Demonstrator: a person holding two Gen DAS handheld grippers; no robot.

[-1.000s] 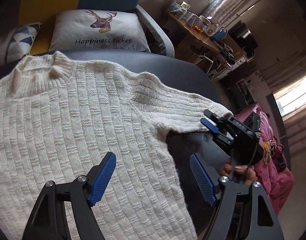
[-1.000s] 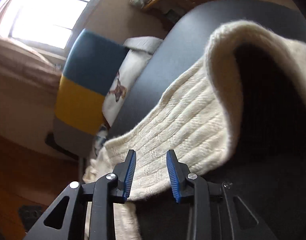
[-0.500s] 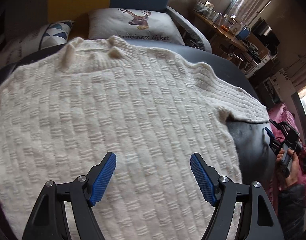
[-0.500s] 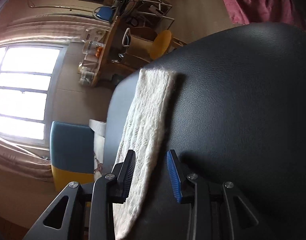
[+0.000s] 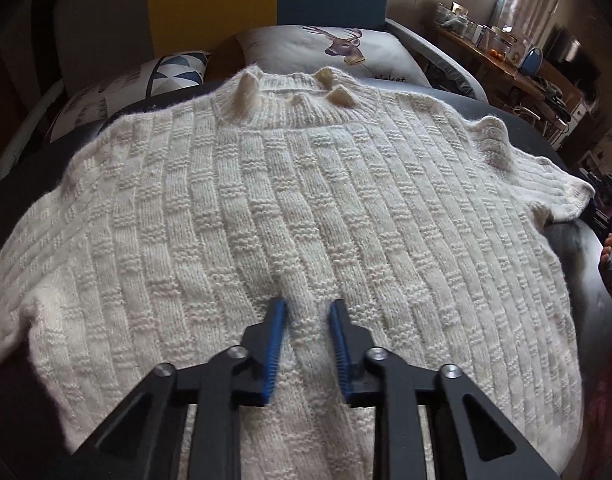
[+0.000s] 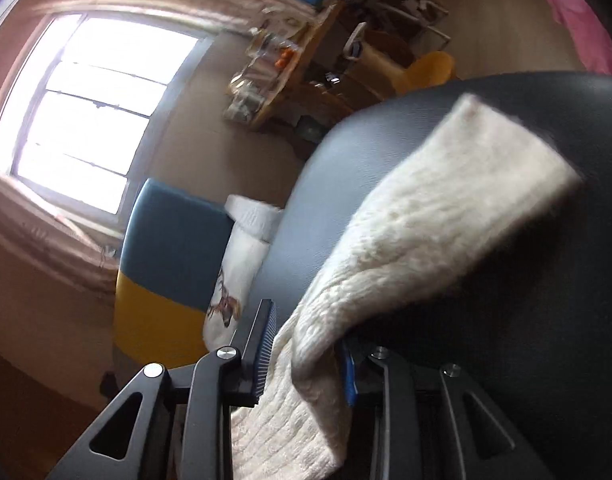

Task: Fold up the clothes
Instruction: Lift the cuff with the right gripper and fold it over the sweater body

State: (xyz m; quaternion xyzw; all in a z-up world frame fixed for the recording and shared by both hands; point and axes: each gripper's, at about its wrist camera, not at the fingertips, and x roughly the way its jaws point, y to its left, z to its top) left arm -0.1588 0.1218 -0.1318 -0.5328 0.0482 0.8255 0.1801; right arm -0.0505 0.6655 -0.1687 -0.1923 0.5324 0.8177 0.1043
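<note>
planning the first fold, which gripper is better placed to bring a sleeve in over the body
Right. The right gripper is already shut on the sweater sleeve, lifted off the dark seat, while the left gripper pinches the mid-body knit.

I see a white knitted sweater (image 5: pixel 306 208) lying flat and spread wide on a dark seat, its neck at the far end. It has a bumpy block pattern. A little ridge is pinched up near the bottom. One sleeve (image 6: pixel 426 240) lies stretched out to the side.
</note>
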